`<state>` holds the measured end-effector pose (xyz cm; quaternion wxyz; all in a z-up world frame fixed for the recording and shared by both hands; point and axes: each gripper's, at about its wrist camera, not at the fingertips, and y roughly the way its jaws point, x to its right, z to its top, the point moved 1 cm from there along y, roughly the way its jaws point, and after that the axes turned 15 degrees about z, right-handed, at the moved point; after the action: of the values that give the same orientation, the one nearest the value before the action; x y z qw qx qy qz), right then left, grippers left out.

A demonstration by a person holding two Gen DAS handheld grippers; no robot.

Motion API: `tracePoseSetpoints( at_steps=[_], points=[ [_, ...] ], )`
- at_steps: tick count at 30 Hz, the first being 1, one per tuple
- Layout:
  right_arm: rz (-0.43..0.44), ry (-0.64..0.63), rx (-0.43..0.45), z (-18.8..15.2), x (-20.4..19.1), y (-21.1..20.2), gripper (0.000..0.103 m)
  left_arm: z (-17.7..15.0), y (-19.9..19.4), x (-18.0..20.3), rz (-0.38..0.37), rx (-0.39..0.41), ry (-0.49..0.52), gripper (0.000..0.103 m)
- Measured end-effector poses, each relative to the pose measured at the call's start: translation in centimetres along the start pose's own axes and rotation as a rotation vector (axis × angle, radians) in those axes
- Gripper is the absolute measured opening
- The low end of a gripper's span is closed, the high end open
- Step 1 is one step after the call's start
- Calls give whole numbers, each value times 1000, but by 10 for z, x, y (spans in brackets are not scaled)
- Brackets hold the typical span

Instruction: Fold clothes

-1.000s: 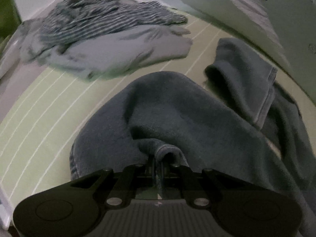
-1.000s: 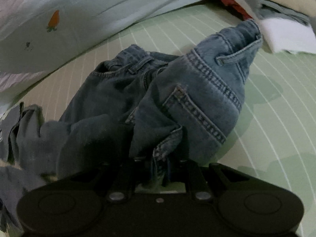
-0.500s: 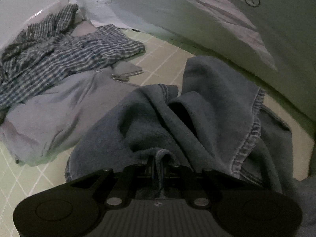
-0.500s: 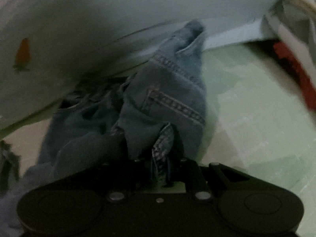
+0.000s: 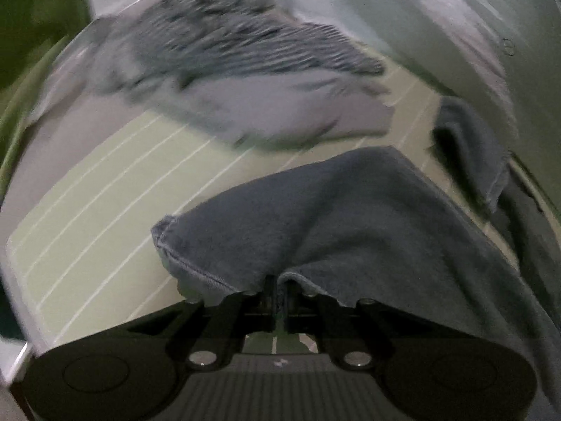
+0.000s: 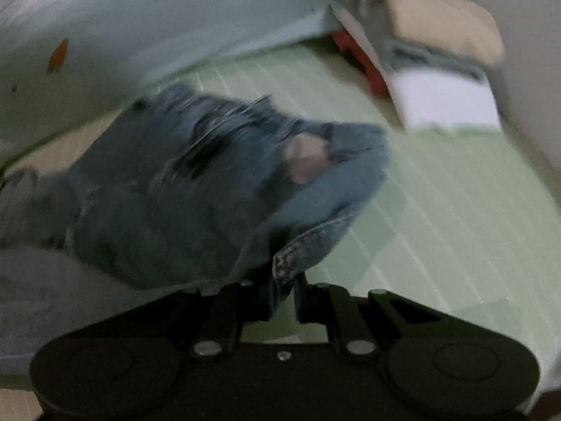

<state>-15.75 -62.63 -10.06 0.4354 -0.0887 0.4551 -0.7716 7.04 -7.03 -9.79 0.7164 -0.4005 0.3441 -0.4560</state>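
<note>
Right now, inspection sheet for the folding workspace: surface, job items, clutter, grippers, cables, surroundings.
Surface: pale green sheet with white grid lines, open space to the right of the jeans.
Job's things: blue denim jeans, bunched, blurred; both grippers hold their edges.
Clutter: striped grey-and-white garment on a plain grey garment; stack of folded clothes, beige on top, white and red below.
Grippers: left gripper jaws shut on a denim hem; right gripper jaws shut on a frayed denim edge.
Cables: nothing seen.
Surroundings: pale blue quilt with an orange carrot print along the far side.
</note>
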Motion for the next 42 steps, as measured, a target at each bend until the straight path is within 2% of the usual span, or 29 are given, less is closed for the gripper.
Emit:
tracePoseSetpoints(
  at_steps=[4, 5, 6, 8, 9, 10, 13, 17, 23, 25, 26, 27, 28, 29, 30, 32, 35, 37, 38, 39, 42],
  points=[
    [93, 94, -19, -32, 17, -21, 13, -25, -4, -22, 12, -15, -11, 7],
    [120, 118, -10, -33, 22, -26, 14, -27, -8, -23, 0, -7, -16, 13],
    [140, 140, 9, -31, 27, -31, 22, -29, -12, -23, -9, 3, -17, 17],
    [163, 188, 59, -28, 34, -42, 44, -32, -21, -17, -8, 38, 3, 36],
    [158, 208, 85, -27, 39, -46, 66, -34, -26, -13, -6, 55, 11, 41],
    [150, 224, 108, -24, 46, -47, 80, -37, -30, -9, -19, 62, 12, 48],
    [148, 283, 163, -13, 69, -48, 83, -46, -43, 1, -58, 83, 17, 61],
    [185, 443, 241, -2, 104, -44, 89, -63, -62, 18, -82, 112, 51, 70],
    [141, 472, 219, 20, 130, -10, 89, -88, -84, 40, -69, 115, 123, 71],
    [142, 457, 221, 29, 135, 0, 83, -94, -90, 46, -67, 122, 132, 72],
    [145, 448, 220, 34, 137, 5, 77, -96, -93, 49, -68, 126, 137, 72],
    [167, 433, 209, 38, 138, 8, 53, -98, -95, 53, -70, 128, 142, 72],
    [186, 416, 199, 42, 138, 10, 34, -100, -97, 56, -71, 130, 147, 72],
    [183, 375, 201, 47, 135, 7, 22, -102, -98, 60, -72, 131, 152, 72],
    [191, 323, 217, 52, 132, -2, 14, -104, -99, 63, -72, 131, 157, 72],
    [204, 209, 306, 60, 121, -38, 14, -106, -99, 67, -72, 128, 165, 72],
    [168, 108, 510, 58, 112, -114, 14, -109, -101, 69, -67, 138, 161, 73],
    [49, 79, 584, 45, 114, -138, 14, -110, -100, 68, -62, 138, 152, 74],
    [-58, 42, 566, 37, 118, -130, 15, -110, -98, 67, -61, 132, 146, 75],
    [-157, 13, 538, 29, 123, -122, 20, -110, -95, 65, -62, 121, 141, 75],
    [-270, 81, 232, 8, 154, -69, 23, -110, -89, 60, -50, 95, 136, 75]
  ],
)
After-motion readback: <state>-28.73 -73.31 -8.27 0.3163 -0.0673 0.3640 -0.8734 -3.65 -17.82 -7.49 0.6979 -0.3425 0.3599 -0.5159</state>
